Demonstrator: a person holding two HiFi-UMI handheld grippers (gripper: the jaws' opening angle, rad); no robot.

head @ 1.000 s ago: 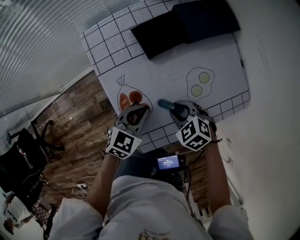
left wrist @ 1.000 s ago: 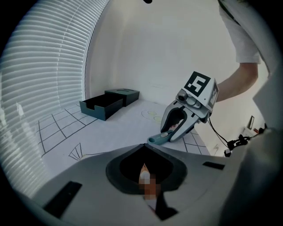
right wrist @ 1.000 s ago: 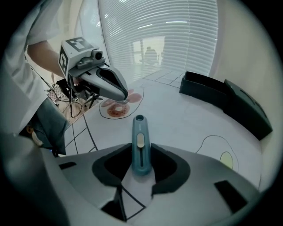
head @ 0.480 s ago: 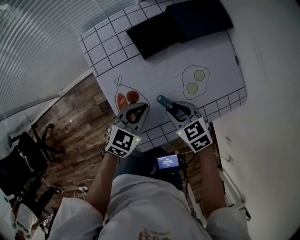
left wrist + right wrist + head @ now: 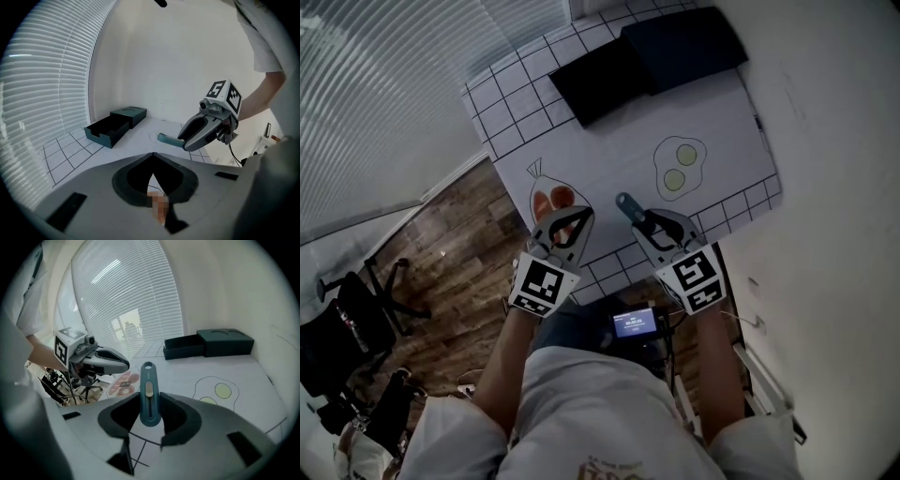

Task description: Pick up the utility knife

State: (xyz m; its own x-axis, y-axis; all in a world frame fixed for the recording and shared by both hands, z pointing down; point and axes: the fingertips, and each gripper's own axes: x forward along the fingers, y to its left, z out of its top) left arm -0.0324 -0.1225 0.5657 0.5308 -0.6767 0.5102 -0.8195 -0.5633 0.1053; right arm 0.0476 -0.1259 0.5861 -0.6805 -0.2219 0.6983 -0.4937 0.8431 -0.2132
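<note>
The teal utility knife (image 5: 628,203) sticks out forward from my right gripper (image 5: 661,223), whose jaws are shut on its handle. It hangs above the near edge of the white drawing mat (image 5: 712,112). In the right gripper view the knife (image 5: 149,390) stands upright between the two pads, slider facing me. My left gripper (image 5: 572,220) hovers to the left over the orange food drawing (image 5: 553,195), its fingertips meeting with nothing between them. From the left gripper view I see the right gripper (image 5: 192,138) carrying the knife (image 5: 166,138).
A dark teal box with its drawer pulled out (image 5: 647,52) lies at the far end of the mat. A fried-egg drawing (image 5: 680,167) is at the right. A white wall runs along the right, window blinds along the left. A small screen (image 5: 635,323) sits at my waist.
Both grippers have risen a little over the mat's near edge. The right gripper has rolled, turning its marker cube, with the knife still in its jaws.
</note>
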